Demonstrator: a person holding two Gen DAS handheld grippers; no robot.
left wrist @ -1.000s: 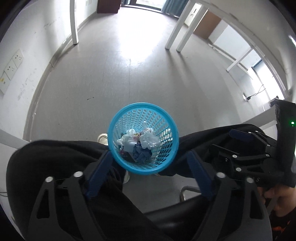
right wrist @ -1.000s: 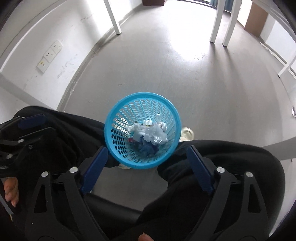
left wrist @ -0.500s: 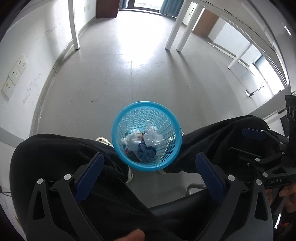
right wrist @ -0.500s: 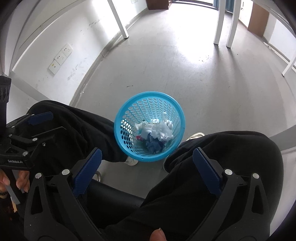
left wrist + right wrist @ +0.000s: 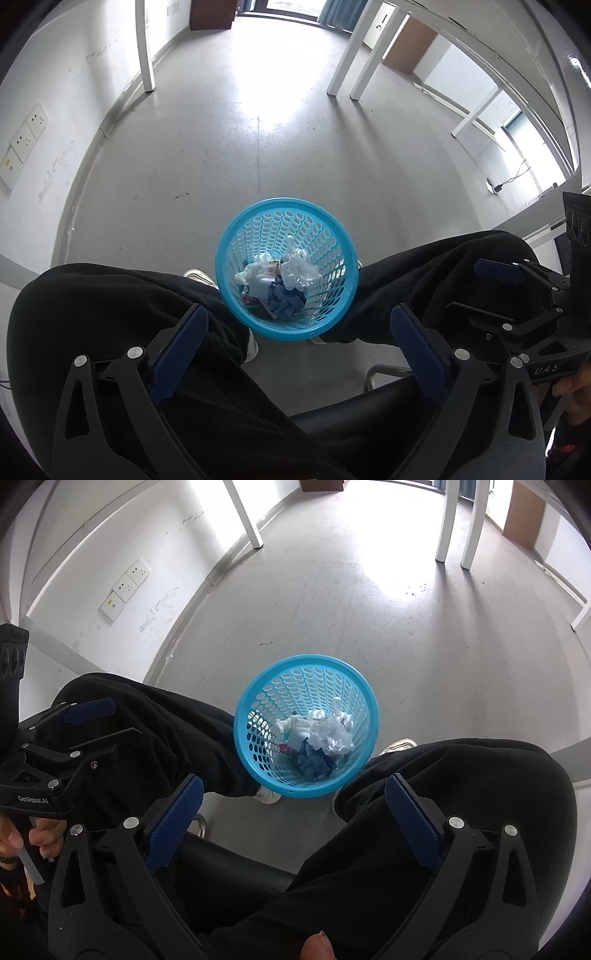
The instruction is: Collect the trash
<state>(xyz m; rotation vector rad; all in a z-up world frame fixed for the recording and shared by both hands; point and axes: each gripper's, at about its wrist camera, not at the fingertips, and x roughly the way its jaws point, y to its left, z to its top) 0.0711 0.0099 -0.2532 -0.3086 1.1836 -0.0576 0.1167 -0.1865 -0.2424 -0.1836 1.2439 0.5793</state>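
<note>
A light-blue perforated basket [image 5: 226,258] stands on the floor between a seated person's knees. Inside it lie crumpled white paper [image 5: 300,266] and a crumpled dark-blue scrap [image 5: 285,303]. My left gripper [image 5: 299,319] hangs above the basket's near rim, open wide, with nothing between its blue pads. The right wrist view shows the same basket [image 5: 244,709] with the white paper [image 5: 325,733] and the blue scrap [image 5: 314,762]. My right gripper [image 5: 293,788] is open and empty too, above the near rim.
The person's legs in black trousers [image 5: 122,302] flank the basket, and a black chair seat [image 5: 354,417] lies under them. White table legs [image 5: 343,62] stand on the grey floor beyond. Wall sockets [image 5: 125,587] sit low on the left wall.
Both grippers have drawn up and back from the basket, which now looks smaller and farther off. Their jaws have spread slightly wider. The trash in the basket has not moved.
</note>
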